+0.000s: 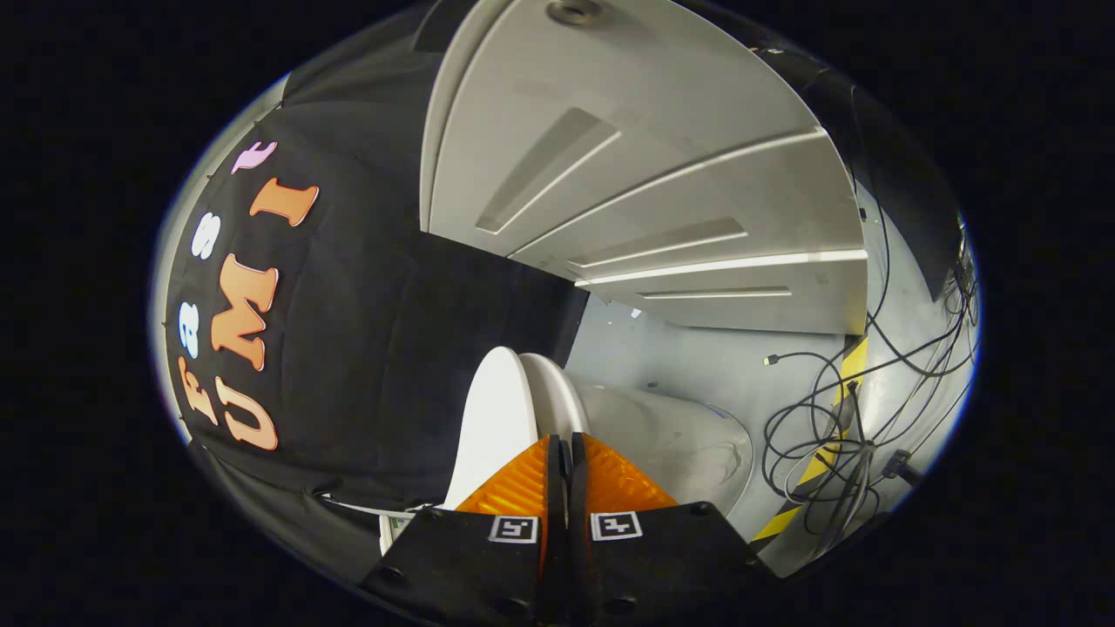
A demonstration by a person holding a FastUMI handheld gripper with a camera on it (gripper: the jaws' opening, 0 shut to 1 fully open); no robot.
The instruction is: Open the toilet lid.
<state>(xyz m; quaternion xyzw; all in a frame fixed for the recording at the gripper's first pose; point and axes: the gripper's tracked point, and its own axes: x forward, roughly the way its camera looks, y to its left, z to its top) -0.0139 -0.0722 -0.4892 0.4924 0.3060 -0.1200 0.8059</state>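
The white toilet lid (495, 418) shows edge-on just ahead of my fingers, standing a little apart from the white seat ring (550, 394) beside it. The pale toilet body (679, 440) spreads out beyond the seat. My gripper (564, 446) is shut, its two fingers pressed together with only a thin dark line between them. Their tips sit right at the seat's edge, next to the lid. I see nothing held between the fingers, and the contact point itself is hidden behind them.
A white panelled door (662, 165) rises beyond the toilet. Loose black cables (827, 409) lie tangled on the grey floor over a yellow-and-black tape strip (823, 457). The black cloth wall (366, 348) hangs close behind the lid.
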